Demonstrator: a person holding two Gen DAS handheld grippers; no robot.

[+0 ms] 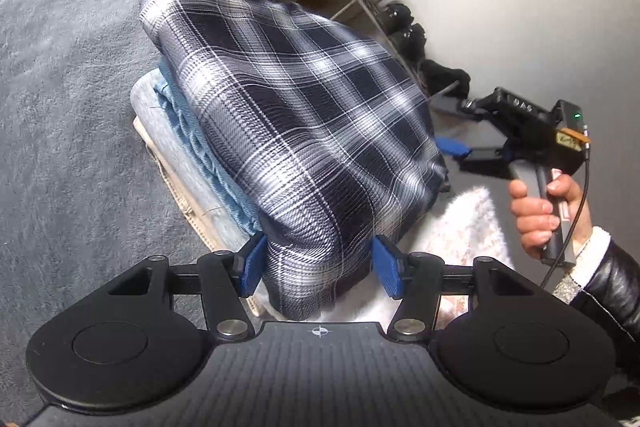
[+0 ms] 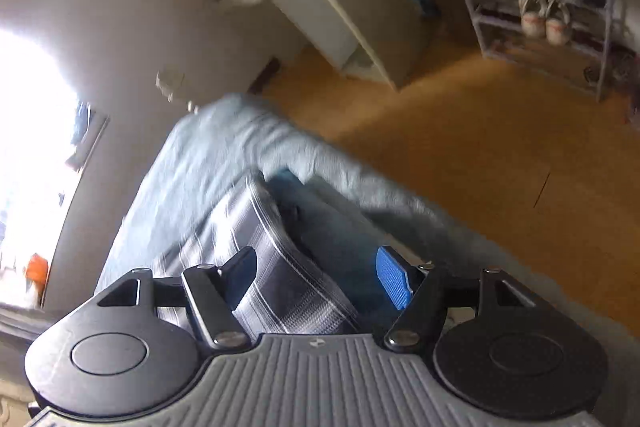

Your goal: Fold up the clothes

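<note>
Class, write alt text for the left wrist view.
A folded plaid shirt tops a stack of folded clothes on a grey blanket, its near end between the left tool's open blue pads.

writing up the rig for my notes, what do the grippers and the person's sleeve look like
Both the left gripper and the right gripper have black linkage arms, round black discs and ribbed blue pads. The right one has a grey handle, a green light and a thin black cable. The sleeve is glossy black with a white fleecy cuff.

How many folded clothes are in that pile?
4 that show: the plaid shirt on top, then a blue one, a grey one, and a beige one at the bottom. More may be hidden underneath.
</note>
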